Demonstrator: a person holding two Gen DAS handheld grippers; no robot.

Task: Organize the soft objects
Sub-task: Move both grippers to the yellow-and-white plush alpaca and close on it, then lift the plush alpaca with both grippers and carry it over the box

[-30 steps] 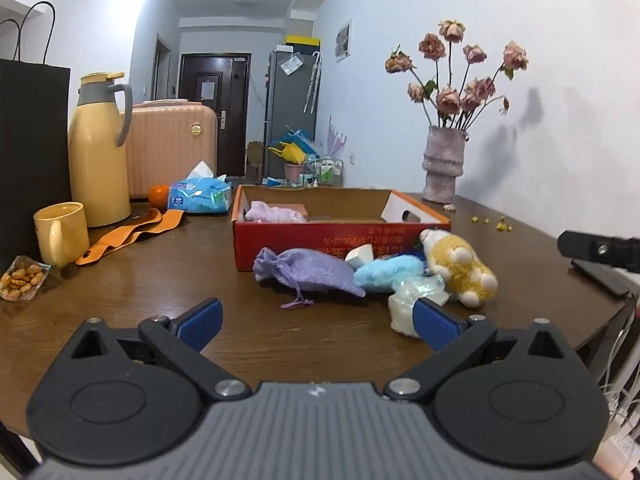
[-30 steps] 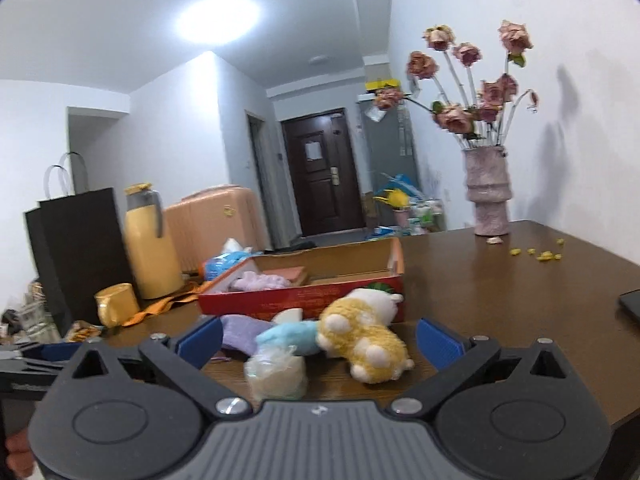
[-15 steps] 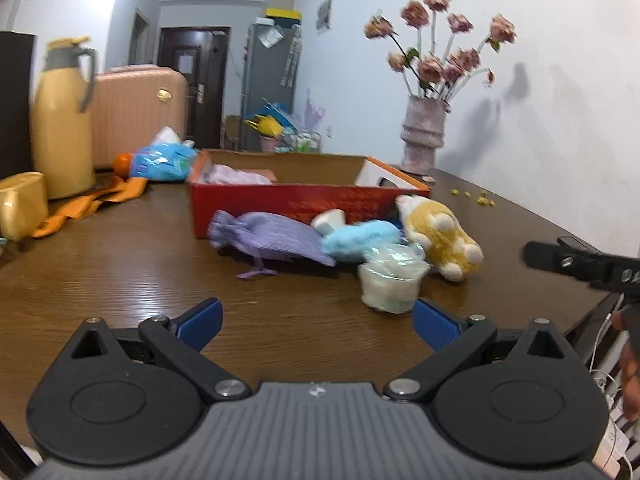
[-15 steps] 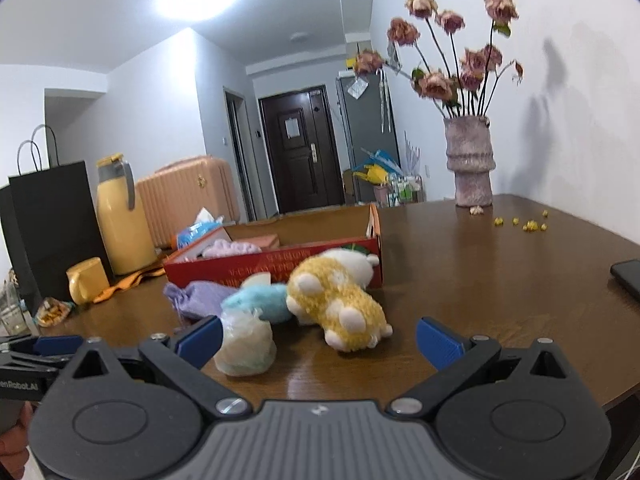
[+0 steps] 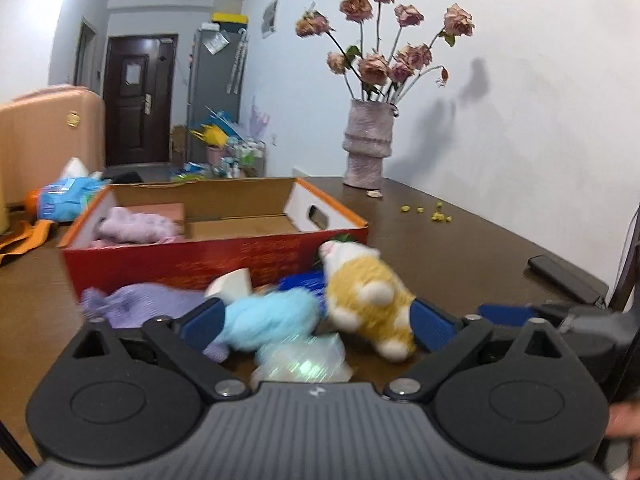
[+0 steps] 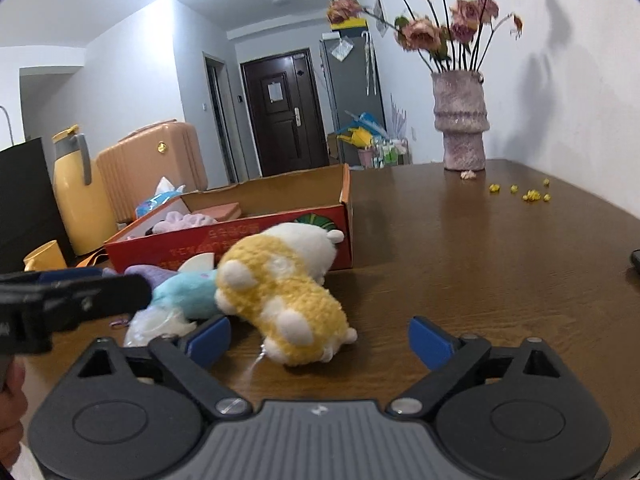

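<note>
Moved: both my tongs came in close on the toy pile since a second ago, jaws just narrowing a little.
Left tongs (image 5: 316,318): released, straddling the blue plush (image 5: 272,318); pads not pressing, I judge.
Right tongs (image 6: 318,338): released, nothing gripped; yellow plush (image 6: 284,300) lies just ahead, set up for a pinch.
Textures: plushes shaggy, squashy; clear bag (image 5: 302,364) crinkly; purple pouch (image 5: 140,306) woven, limp.
Box (image 5: 224,256): red cardboard, open-topped, just behind the pile; one lilac cloth (image 5: 136,226) already inside.
Desk (image 6: 500,264): dark glossy wood.
</note>
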